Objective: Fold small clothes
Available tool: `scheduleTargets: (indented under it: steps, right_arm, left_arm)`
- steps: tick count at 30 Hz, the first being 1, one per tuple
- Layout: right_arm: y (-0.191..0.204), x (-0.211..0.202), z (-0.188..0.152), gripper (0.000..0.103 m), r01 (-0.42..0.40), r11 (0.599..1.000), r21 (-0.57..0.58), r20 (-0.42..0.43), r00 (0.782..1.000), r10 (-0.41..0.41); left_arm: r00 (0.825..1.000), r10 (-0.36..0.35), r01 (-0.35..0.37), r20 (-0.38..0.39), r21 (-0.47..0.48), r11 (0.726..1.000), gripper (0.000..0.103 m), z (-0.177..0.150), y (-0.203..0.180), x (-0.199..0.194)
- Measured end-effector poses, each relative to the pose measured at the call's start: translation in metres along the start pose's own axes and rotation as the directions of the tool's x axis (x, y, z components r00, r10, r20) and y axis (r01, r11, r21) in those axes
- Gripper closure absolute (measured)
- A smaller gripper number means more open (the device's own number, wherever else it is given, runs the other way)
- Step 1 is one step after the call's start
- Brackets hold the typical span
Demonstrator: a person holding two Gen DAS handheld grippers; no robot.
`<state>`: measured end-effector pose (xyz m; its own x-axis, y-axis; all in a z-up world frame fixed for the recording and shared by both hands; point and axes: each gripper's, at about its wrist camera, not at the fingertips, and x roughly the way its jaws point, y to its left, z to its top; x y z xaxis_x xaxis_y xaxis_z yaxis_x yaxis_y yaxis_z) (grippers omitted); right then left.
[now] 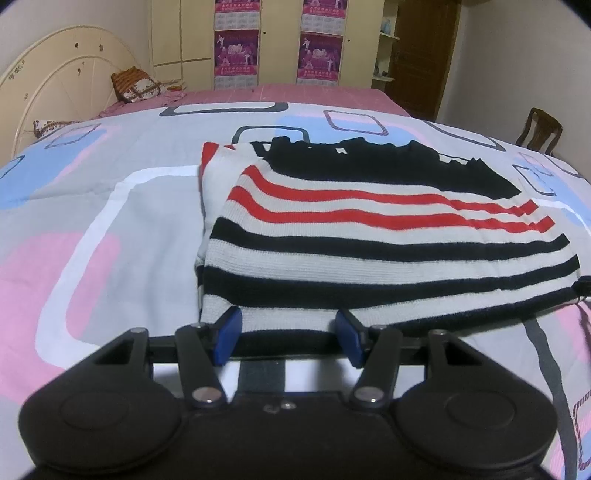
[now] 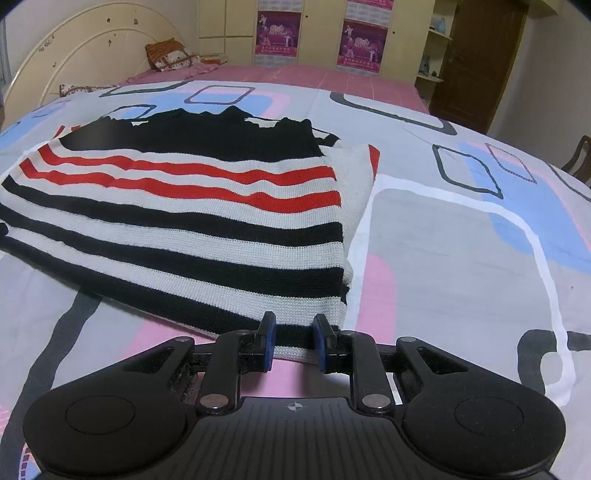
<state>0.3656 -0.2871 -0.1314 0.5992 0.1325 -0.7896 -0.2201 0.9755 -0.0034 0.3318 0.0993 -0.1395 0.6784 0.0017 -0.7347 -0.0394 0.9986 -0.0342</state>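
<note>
Right now my left gripper [image 1: 288, 334] stands spread around the near hem of the sweater [image 1: 369, 229], its blue pads [image 1: 229, 332] wide apart. At five o'clock of the folded sweater, my right gripper [image 2: 293, 341] pinches the hem corner. It lies on the quilt [image 2: 461, 258]. Writing on the purple posters [image 2: 277, 35] at twelve o'clock is too blurred to read.

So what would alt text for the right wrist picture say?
A striped sweater lies folded on a patterned bedspread, its near hem between the fingers of the right gripper. Behind are a cream headboard and a wooden door.
</note>
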Motion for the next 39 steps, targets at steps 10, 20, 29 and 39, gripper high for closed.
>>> scheduleTargets:
  steps: [10, 20, 29, 39]
  right_arm:
    - [0.000, 0.002, 0.003, 0.082, 0.004, 1.000, 0.020, -0.014, 1.000, -0.004]
    - [0.001, -0.050, -0.015, 0.069, -0.093, 0.988, 0.124, 0.128, 0.989, 0.077]
    - [0.023, -0.035, 0.024, 0.099, -0.176, 0.967, 0.183, 0.131, 0.979, 0.154]
    - [0.071, 0.020, 0.089, 0.099, -0.269, 0.939, 0.215, 0.087, 0.963, 0.256]
  left_arm:
    - [0.999, 0.049, -0.050, -0.013, -0.016, 0.999, 0.046, 0.004, -0.005, -0.008]
    - [0.996, -0.029, 0.062, 0.080, -0.448, 0.892, 0.043, -0.047, 0.026, -0.055]
    - [0.980, -0.084, 0.186, 0.181, -0.677, 0.712, 0.051, -0.043, 0.045, -0.011]
    - [0.961, -0.103, 0.265, 0.258, -0.744, 0.614, 0.076, -0.027, 0.063, 0.031]
